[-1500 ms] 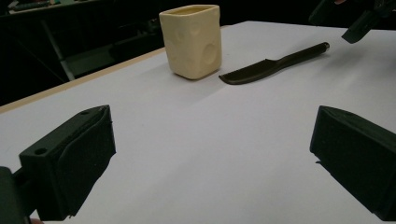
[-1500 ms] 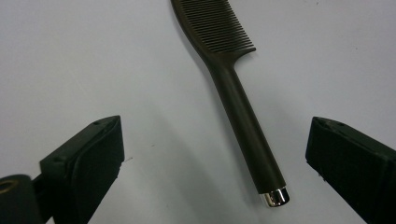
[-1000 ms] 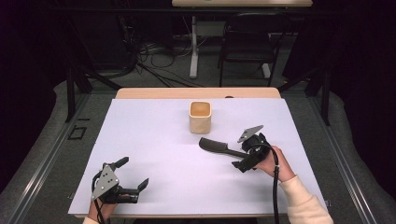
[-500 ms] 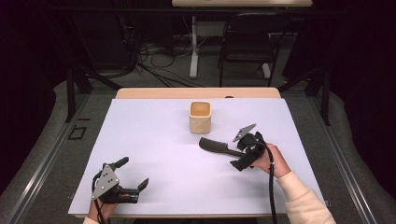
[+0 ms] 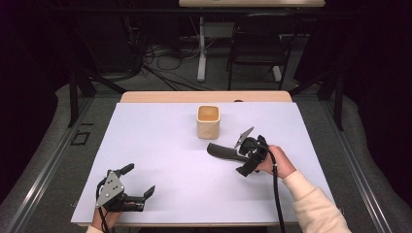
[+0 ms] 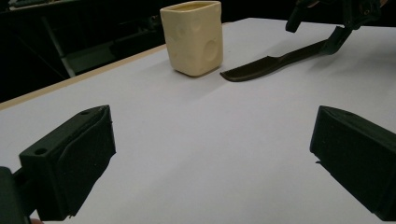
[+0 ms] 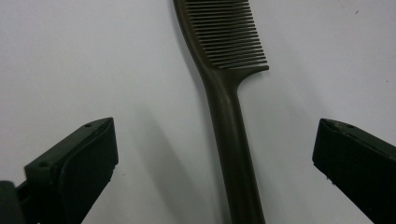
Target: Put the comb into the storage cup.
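Item: comb (image 7: pixel 227 93), dark, long-handled, lying flat on the white table cover (image 5: pixel 160 145). In the high view we find it just right of centre, at about five o'clock from the cream cup (image 5: pixel 208 121) and a little apart from it.

Axis: in the right gripper view the comb runs from six to twelve o'clock, handle nearest us, teeth at the far end pointing toward three o'clock. The handle sits between the two jaws, touching neither.

Right gripper (image 5: pixel 245 154): the nearer one, directly over the handle end, tilted down onto it, jaws spread wide. We judge that a straight descent and squeeze across the handle is what the next move calls for.

Left gripper (image 5: pixel 137 185): jaws likewise wide apart, holding nothing, low at the near left edge of the table, well apart from the comb, which lies at about two o'clock from it.
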Tool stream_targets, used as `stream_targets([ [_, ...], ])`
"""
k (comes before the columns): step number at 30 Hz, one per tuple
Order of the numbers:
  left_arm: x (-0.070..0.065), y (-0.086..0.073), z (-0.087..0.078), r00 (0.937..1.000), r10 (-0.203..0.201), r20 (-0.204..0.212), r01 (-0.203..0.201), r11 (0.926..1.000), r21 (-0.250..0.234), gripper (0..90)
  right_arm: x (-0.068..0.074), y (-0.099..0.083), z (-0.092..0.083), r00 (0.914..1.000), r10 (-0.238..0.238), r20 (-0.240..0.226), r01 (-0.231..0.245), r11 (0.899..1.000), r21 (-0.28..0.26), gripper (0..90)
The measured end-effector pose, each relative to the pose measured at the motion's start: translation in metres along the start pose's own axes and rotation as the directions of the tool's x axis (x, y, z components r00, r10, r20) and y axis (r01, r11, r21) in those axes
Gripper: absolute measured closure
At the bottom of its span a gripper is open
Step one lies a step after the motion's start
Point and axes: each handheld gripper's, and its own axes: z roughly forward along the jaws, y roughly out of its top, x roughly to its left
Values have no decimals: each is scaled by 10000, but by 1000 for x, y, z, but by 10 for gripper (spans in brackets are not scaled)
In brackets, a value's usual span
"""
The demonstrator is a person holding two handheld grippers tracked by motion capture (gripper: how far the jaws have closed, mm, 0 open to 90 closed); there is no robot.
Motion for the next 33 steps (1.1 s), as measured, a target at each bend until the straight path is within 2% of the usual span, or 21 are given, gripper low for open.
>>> stream_targets([
  [4, 0, 0, 0, 10000, 4, 64, -4, 10000, 47, 0, -2, 4, 3, 10000, 12, 19, -12, 9999, 128, 4],
  [9, 0, 0, 0, 10000, -13, 82, 12, 10000, 36, 1, -4, 8, 7, 10000, -60, -47, 61, 9994, 345, 145],
  [11, 0, 0, 0, 10000, 11, 83, -12, 10000, 47, 1, -5, 10, 7, 9998, -205, -77, 208, 9988, 437, 169],
  [15, -1, 0, 1, 9999, 20, 111, -21, 10000, 48, 1, -3, 14, 9, 9990, -434, -125, 441, 9973, 587, 282],
  [20, 0, 0, 1, 9999, 37, 127, -38, 10000, 77, 0, -2, 19, 14, 9957, -919, 61, 908, 9903, 1056, 417],
  [23, 0, 0, 0, 9999, 39, 145, -40, 10000, 51, 0, -2, 22, 15, 9947, -1026, 112, 1004, 9870, 1254, 497],
  [27, 0, 0, 0, 9999, 68, 134, -69, 9999, 83, 1, 0, 27, 17, 9914, -1308, 71, 1278, 9775, 1677, 561],
  [32, -1, 0, 0, 9999, 38, 165, -39, 10000, 68, 0, 2, 32, 19, 9856, -1691, 49, 1645, 9647, 2056, 598],
  [33, -1, 0, 1, 9998, 35, 170, -37, 10000, 74, 0, 2, 32, 20, 9863, -1648, 66, 1597, 9644, 2108, 609],
])
